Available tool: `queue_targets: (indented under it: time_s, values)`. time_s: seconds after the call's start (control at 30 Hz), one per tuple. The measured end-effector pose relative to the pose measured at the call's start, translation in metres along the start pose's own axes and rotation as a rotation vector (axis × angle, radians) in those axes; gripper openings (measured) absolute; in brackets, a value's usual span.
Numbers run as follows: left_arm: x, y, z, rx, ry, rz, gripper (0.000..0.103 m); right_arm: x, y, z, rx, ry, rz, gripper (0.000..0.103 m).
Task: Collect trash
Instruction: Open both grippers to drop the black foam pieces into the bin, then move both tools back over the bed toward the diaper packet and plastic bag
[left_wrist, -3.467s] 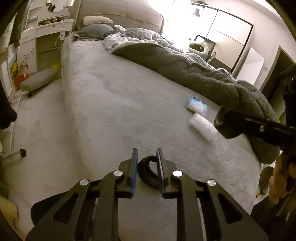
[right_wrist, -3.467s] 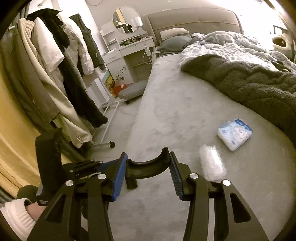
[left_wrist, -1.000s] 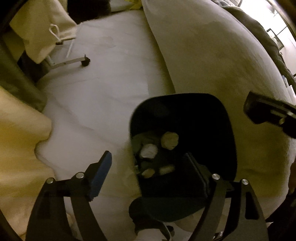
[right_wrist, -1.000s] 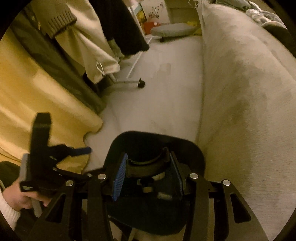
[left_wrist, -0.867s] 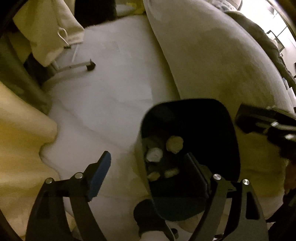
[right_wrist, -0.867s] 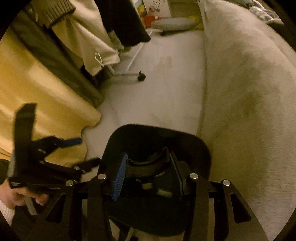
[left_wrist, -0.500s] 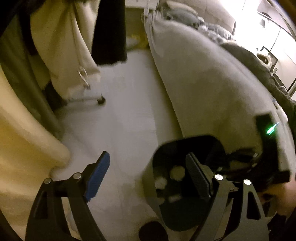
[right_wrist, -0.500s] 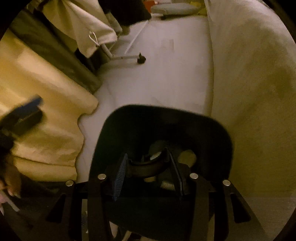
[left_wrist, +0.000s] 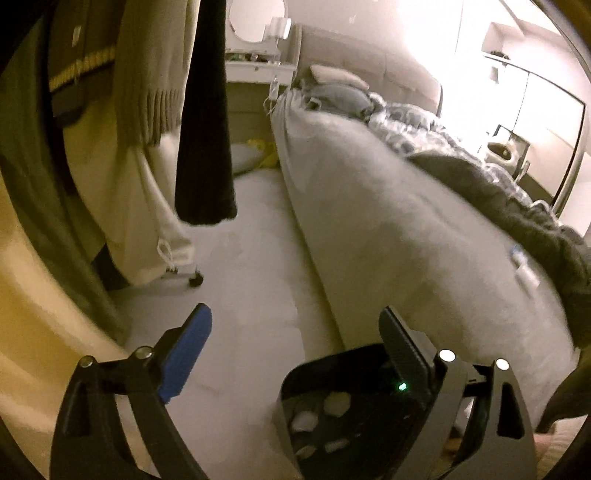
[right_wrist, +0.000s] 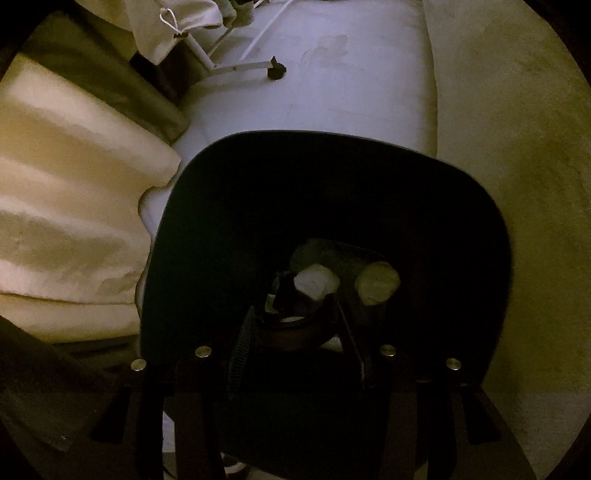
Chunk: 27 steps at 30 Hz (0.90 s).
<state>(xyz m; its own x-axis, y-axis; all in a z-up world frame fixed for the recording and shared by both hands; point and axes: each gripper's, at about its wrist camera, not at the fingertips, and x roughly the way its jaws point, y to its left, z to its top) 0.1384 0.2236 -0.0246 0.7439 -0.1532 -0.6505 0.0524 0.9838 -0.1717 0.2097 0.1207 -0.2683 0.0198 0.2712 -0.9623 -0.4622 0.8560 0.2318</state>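
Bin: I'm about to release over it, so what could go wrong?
The black curved piece held in the right gripper hangs toward the bin's near side; released here, it might clip the rim and land on the floor. The gripper looks low over the bin and could nudge it.

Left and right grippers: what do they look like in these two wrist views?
The left gripper is a black plastic frame with triangular cut-outs and silver screw heads; one finger pad is blue, the other looks dark and ribbed. The right gripper is the same black build with silver screws and ribbed pads, too dim for colour. No cables or sleeves show.
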Motion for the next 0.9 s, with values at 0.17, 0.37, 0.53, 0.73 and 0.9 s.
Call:
queue_targets:
  time_s: [0.17, 0.37, 0.53, 0.73, 0.9]
  values:
    - [-0.019, -0.01, 0.019, 0.022, -0.046, -0.03, 0.095, 0.008, 0.0, -0.001, -0.014, 0.029, -0.043, 0.056]
    - [-0.031, -0.024, 0.035, 0.051, -0.09, -0.058, 0.096, 0.01, -0.002, -0.004, -0.01, 0.058, -0.077, 0.076]
    - [-0.033, -0.03, 0.047, 0.068, -0.117, -0.066, 0.096, -0.008, 0.005, -0.001, -0.025, 0.026, -0.074, 0.079]
    - [-0.033, -0.037, 0.066, 0.054, -0.157, -0.086, 0.097, -0.051, 0.012, 0.002, -0.055, -0.073, -0.045, 0.08]
    - [-0.02, -0.045, 0.078, 0.028, -0.157, -0.112, 0.097, -0.097, 0.017, 0.001, -0.113, -0.166, -0.061, 0.082]
